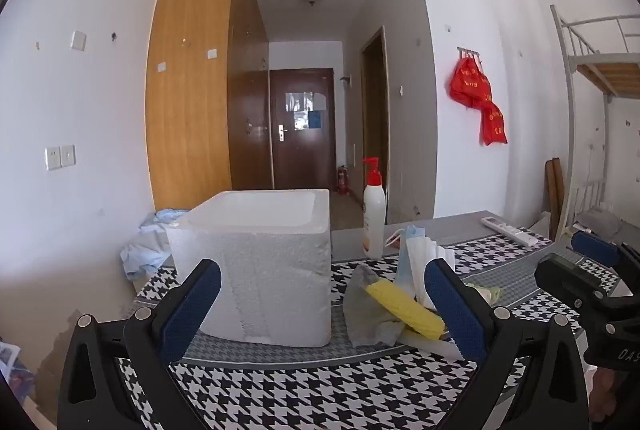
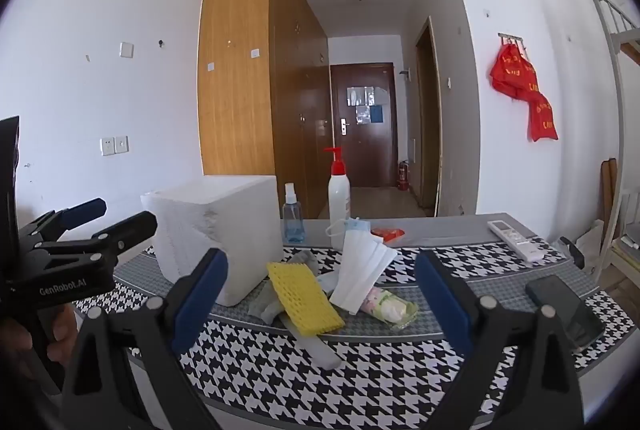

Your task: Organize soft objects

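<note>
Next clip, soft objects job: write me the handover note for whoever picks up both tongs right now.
Left tongs: open, empty, facing the white foam box.
Right tongs: open, empty, facing the pile beside the box.
Pile on the houndstooth cloth: yellow foam net, grey cloth, white face masks, packet of tissues.
Done: nothing visibly in the box from the left view, though its bottom is hidden.
Left: every soft item still to be moved, probably into the box.

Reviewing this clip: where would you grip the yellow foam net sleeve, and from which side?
Take the yellow foam net sleeve across its narrow width near the end closest to the camera, coming in from the front with the open right gripper. It lies flat and long, on top of the grey sock, with that near end unobstructed.
</note>
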